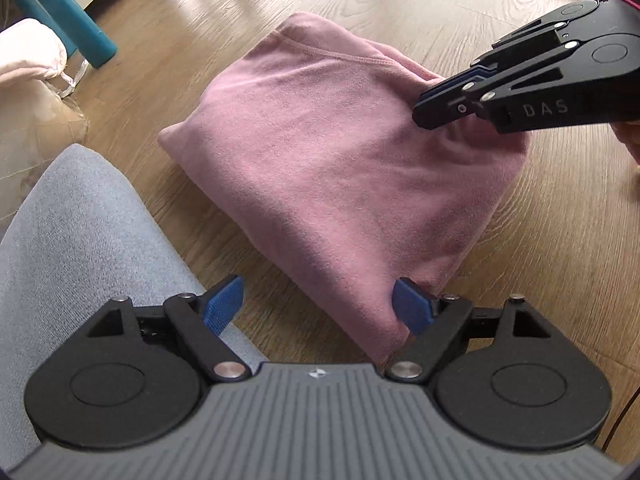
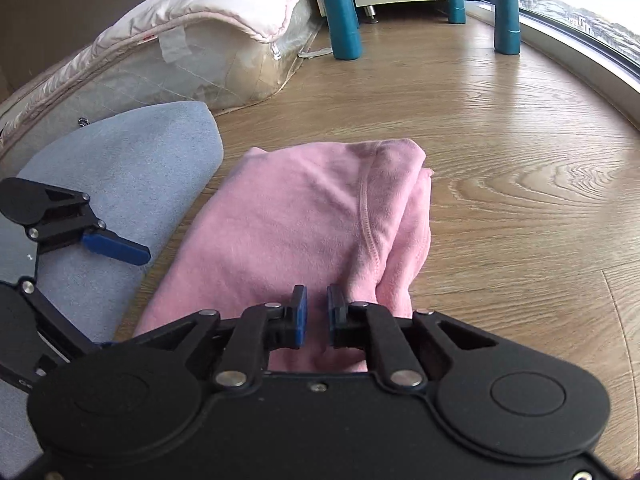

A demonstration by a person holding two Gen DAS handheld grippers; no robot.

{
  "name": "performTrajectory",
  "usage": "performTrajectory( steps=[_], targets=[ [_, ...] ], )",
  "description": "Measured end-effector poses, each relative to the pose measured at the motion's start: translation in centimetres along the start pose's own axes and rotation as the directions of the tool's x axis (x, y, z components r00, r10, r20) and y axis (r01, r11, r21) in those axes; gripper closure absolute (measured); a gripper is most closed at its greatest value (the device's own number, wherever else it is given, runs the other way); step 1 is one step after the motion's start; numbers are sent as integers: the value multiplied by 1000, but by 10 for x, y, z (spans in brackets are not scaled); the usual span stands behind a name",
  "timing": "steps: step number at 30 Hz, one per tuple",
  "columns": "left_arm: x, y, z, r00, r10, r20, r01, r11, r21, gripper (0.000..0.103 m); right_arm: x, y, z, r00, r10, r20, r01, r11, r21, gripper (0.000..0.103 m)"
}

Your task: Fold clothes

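Folded pink garment point(image 1: 332, 168) on the wood floor point(image 2: 500, 208), its near corner between the left gripper's point(image 1: 318, 306) wide-apart jaws — the right gripper point(image 2: 317, 314), jaws nearly together with a slim gap, sits at its opposite edge.

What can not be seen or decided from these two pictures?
- Left view: the near corner of the pink garment is hidden behind the left gripper.
- Left view: the right gripper shows side-on, so whether its fingers pinch cloth cannot be told.
- Right view: the garment's near edge is hidden under that gripper's body; a narrow gap shows between its fingers.
- Both views: the grey cloth is cut off by the edge.
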State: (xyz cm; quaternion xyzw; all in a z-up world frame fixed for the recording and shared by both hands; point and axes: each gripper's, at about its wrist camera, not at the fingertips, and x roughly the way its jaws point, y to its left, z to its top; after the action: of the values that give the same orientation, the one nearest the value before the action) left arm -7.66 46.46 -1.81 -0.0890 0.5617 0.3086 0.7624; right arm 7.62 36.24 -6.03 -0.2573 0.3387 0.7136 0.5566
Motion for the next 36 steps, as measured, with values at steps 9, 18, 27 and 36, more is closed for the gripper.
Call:
performTrajectory(
  steps=[9,18,27,36],
  targets=[
    [-17,8,2,994,-97,59,100,994,-43,16,-46,23,-40,996,-64,58,65,998,-19,71],
    [5,-13,-8,997,5,-79,11,978,211,16,-17,29,-31,995,-98,-20,96,992,-79,83],
    [-20,-2,4,998,-46,36,39,983,178,16,-30,53,-38,998,-65,8,66,992,-112,72],
    [-20,-14,8,998,-48,47,34,968,249,14,-20,52,-50,999,-52,-7,51,998,-44,68]
  ],
)
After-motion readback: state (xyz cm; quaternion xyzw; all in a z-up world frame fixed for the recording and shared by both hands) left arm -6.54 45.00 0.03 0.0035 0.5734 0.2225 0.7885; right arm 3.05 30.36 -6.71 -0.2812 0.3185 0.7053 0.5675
